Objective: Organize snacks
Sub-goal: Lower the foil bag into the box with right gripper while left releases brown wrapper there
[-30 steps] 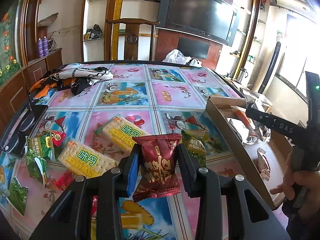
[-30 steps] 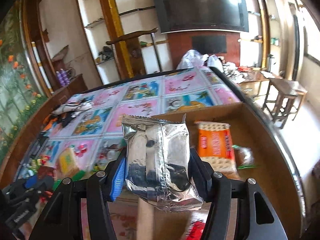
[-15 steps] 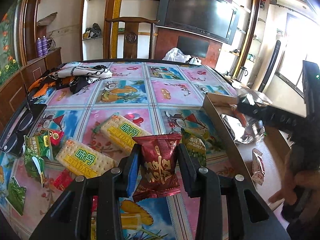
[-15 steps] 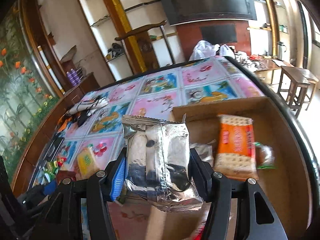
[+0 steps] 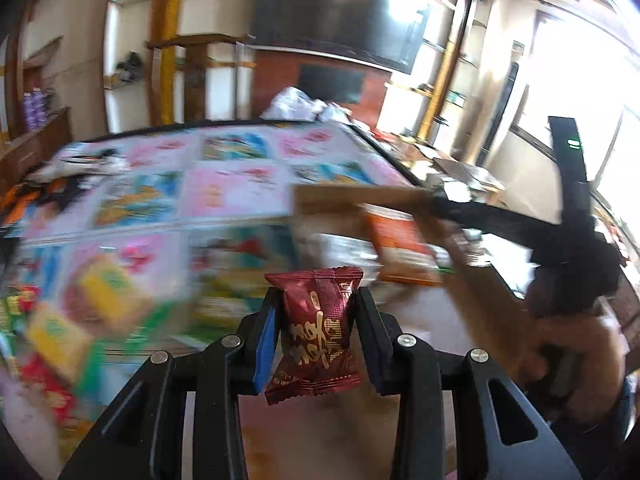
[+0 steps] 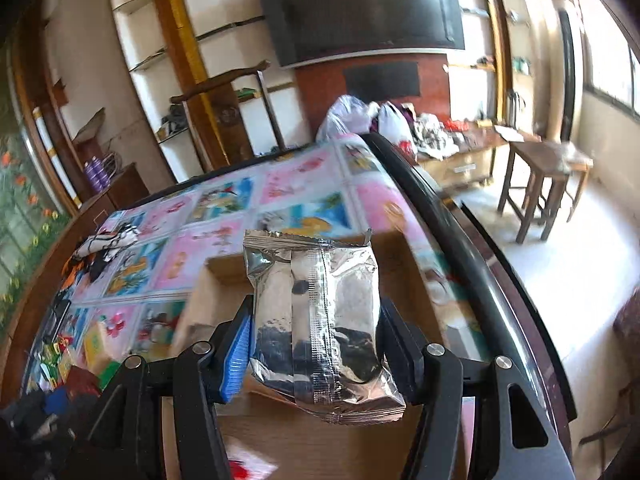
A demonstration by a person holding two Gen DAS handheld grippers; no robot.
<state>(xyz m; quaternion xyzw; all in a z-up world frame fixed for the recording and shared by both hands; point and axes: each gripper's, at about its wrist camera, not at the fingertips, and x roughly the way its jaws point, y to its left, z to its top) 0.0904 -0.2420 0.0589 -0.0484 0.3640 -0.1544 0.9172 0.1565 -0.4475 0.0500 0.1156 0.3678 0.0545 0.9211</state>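
Snack packets over the box (image 6: 404, 276)
Left hand-held gripper (image 5: 316, 332) is gripping a red packet (image 5: 318, 328); right hand-held gripper (image 6: 316, 344) is gripping a silver packet (image 6: 320, 320).

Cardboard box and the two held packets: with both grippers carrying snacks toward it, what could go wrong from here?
1. The left gripper pinches the red packet only across its middle; the slick wrapper could slip out before reaching the cardboard box.
2. The right gripper squeezes the puffy silver packet, which may crush its contents.
3. Both grippers converge on the same box, so they could bump each other.
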